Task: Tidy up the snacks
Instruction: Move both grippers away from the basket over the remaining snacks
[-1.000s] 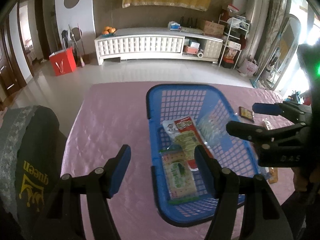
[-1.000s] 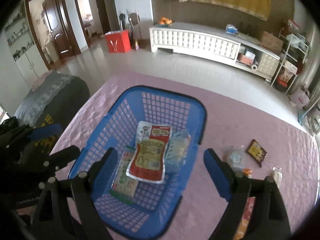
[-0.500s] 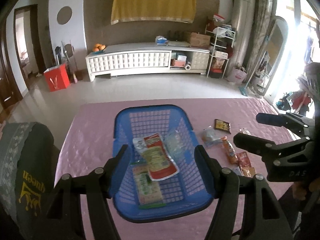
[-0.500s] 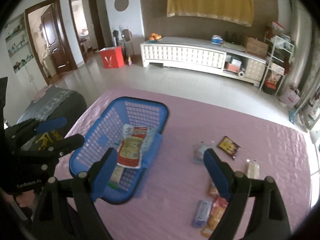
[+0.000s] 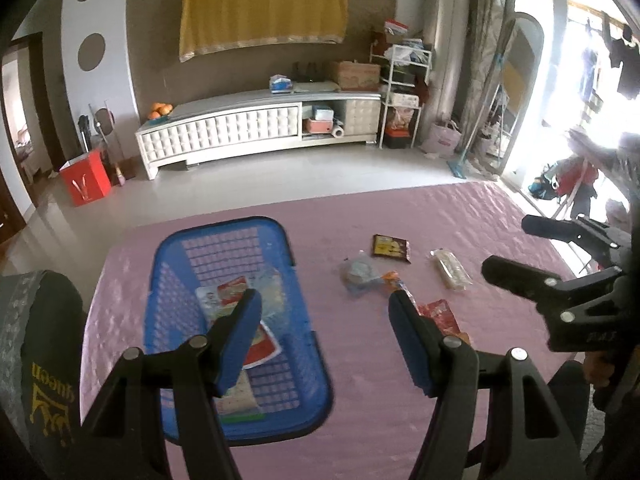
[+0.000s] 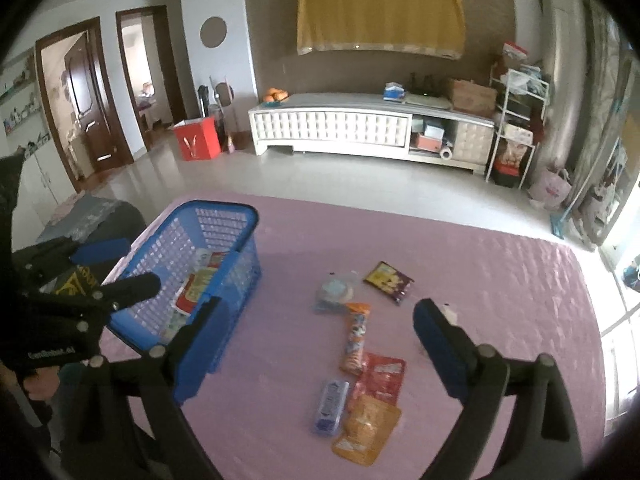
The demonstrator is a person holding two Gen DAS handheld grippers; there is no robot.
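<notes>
Right wrist view: the right gripper (image 6: 316,344) hangs over the pink table (image 6: 500,300) with jaws spread wide and nothing between them; under it lie loose snacks: an orange tube (image 6: 356,338), a red pouch (image 6: 382,378), a blue bar (image 6: 330,406), an orange pouch (image 6: 366,434), a clear bag (image 6: 334,292) and a dark packet (image 6: 388,281); the basket (image 6: 218,210), well to their left, holds several packets; the left gripper (image 5: 324,336) is likewise wide apart and empty, above the basket's right rim.

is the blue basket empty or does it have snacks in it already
Not empty. The blue basket already holds a few flat packets, a red and white packet on top, while several more snacks lie loose on the pink tablecloth.
</notes>
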